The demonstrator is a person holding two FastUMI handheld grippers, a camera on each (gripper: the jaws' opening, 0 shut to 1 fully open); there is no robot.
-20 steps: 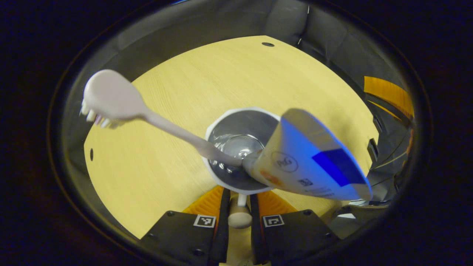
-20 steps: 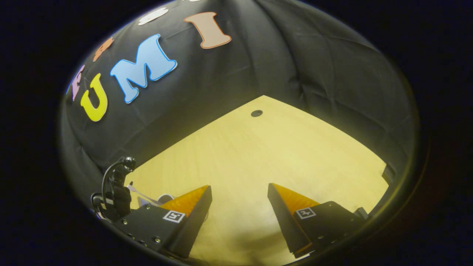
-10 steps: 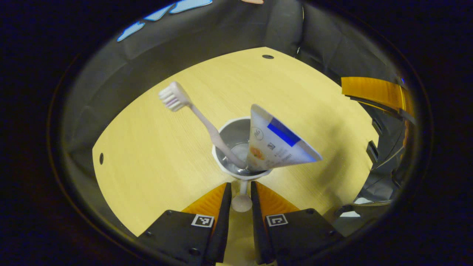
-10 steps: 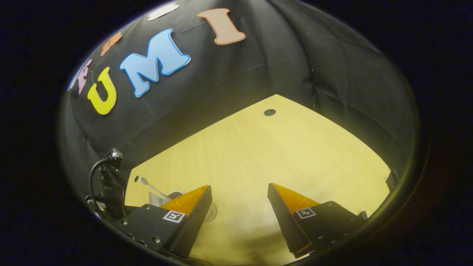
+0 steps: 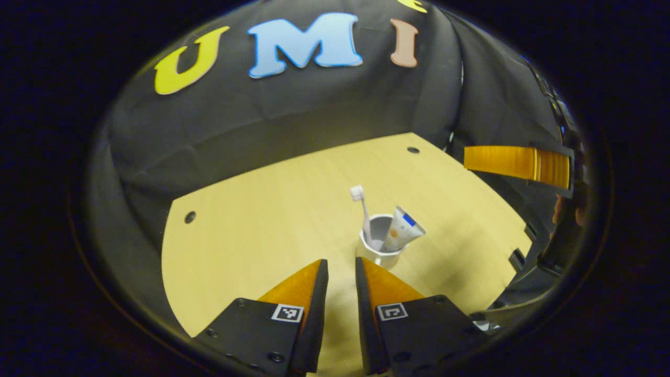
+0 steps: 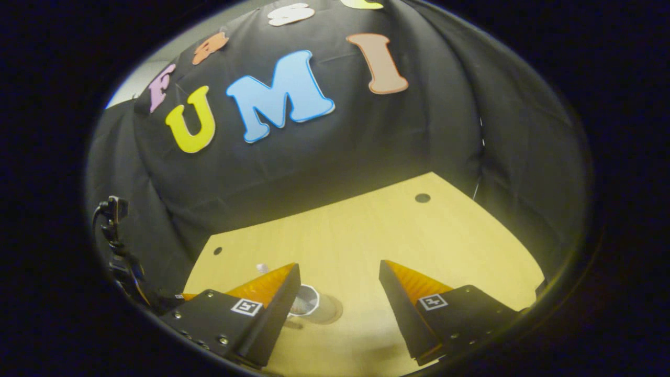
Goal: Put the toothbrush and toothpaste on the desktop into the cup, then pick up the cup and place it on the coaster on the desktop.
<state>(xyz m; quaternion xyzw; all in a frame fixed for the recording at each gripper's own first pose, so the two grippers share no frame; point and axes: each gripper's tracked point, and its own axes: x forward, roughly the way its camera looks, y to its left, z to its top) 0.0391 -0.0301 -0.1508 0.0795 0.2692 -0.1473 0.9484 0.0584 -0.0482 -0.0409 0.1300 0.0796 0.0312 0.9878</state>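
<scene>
A white cup (image 5: pixel 378 255) stands upright on the wooden desktop (image 5: pixel 261 235), just beyond my left gripper (image 5: pixel 341 260). A pale toothbrush (image 5: pixel 364 214) stands in it with the head up, and a white-and-blue toothpaste tube (image 5: pixel 402 233) leans to the right. The left fingers sit a narrow slit apart with nothing between them. In the right gripper view the cup (image 6: pixel 307 302) peeks out behind my right gripper (image 6: pixel 339 264), which is wide open and holds nothing. A darker round patch (image 6: pixel 330 310) lies at the cup's base; I cannot tell whether it is a coaster or a shadow.
The right gripper's finger (image 5: pixel 515 164) and the hand (image 5: pixel 568 209) holding it show at the right of the left gripper view. A black stand with a cable (image 6: pixel 112 235) rises at the desk's left. Small round holes (image 5: pixel 190 216) mark the desktop, and black cloth walls enclose it.
The left gripper held the cup by its handle; now the handle is out of its fingers and the gripper has drawn back and tilted up. The right gripper has tilted up too.
</scene>
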